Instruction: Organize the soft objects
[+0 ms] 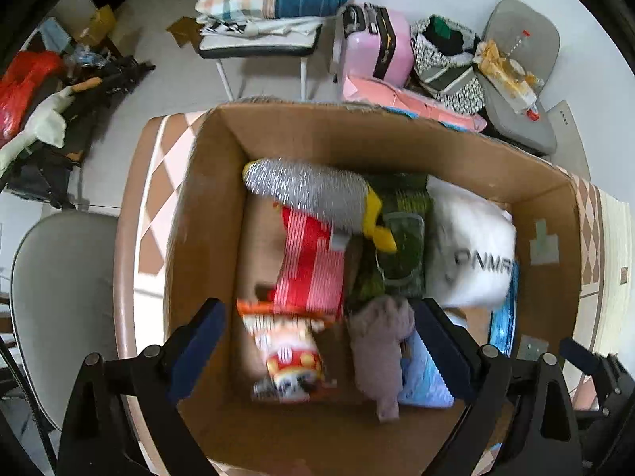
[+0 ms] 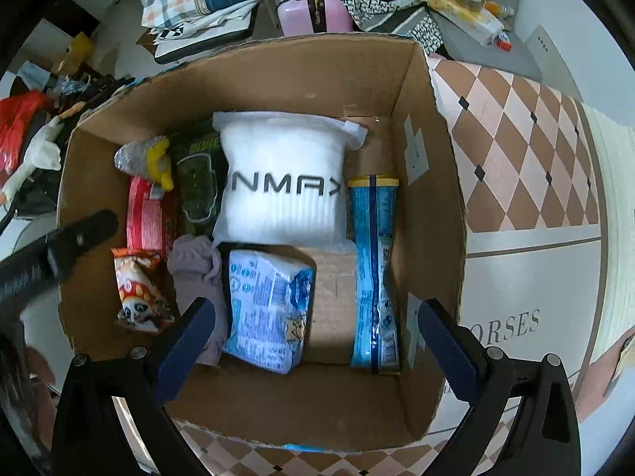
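Observation:
A cardboard box (image 1: pixel 206 214) (image 2: pixel 432 182) stands on the checkered table and holds soft goods. Inside are a white packet with black letters (image 1: pixel 472 254) (image 2: pixel 281 186), a grey and yellow sponge (image 1: pixel 309 194) (image 2: pixel 145 156), a red striped packet (image 1: pixel 311 265) (image 2: pixel 145 214), a dark green packet (image 1: pixel 401 246) (image 2: pixel 198 182), a panda snack bag (image 1: pixel 289 353) (image 2: pixel 137 285), a mauve cloth (image 1: pixel 381 349) (image 2: pixel 196 269), a light blue tissue pack (image 1: pixel 422 377) (image 2: pixel 268 305) and a long blue packet (image 2: pixel 373 273). My left gripper (image 1: pixel 319 353) is open and empty above the box's left half. My right gripper (image 2: pixel 317 351) is open and empty above the near side.
A grey chair (image 1: pixel 63 301) stands left of the table. Behind the box are a chair with folded bedding (image 1: pixel 262 4), a pink suitcase (image 1: pixel 377 47) and bags. The patterned tabletop (image 2: pixel 528 150) stretches right of the box. Clutter lies on the floor at far left (image 1: pixel 51 95).

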A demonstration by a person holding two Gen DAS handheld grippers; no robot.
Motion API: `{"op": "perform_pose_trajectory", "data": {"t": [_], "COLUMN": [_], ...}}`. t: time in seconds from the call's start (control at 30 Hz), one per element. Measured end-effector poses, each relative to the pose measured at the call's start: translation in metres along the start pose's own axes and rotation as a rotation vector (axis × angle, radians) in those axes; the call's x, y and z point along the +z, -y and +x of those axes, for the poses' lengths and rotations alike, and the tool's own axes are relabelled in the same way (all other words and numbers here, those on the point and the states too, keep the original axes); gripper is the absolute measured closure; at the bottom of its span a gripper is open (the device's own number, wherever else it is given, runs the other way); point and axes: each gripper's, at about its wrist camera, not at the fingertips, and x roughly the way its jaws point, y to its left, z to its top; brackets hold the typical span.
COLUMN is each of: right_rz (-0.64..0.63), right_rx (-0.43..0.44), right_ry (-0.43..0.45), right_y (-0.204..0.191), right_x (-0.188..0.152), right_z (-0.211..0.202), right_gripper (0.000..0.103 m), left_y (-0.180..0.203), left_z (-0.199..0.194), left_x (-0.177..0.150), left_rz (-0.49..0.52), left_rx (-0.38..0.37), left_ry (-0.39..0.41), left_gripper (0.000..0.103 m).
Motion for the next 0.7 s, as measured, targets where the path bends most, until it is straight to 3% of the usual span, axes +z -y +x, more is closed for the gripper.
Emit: {"op": "perform_pose_trajectory", "data": {"t": [0.3,0.5,0.7], "right_rz": [-0.050,-0.054,-0.070], "right_rx": [-0.041,-0.045,-0.024], "right_ry": [0.069,0.116,0.220], "right_y": [-0.004,-0.001,0.001], "right_x": [-0.034,-0.044,-0.068], "right_z": [-0.014,-0.041,-0.105], "right_gripper": [0.000,0.000,0.000], "left_y": [0.010,0.014,0.014], "left_z": [-0.036,-0.058,-0.115], "left_x": [-0.047,-0.061,-0.086], "left_rz": [0.044,0.021,-0.004], "left_rx": [0.097,0.090,0.070], "left_ry": [0.123,0.166,0.260], "left_gripper": [0.006,0.006,0.006]}}
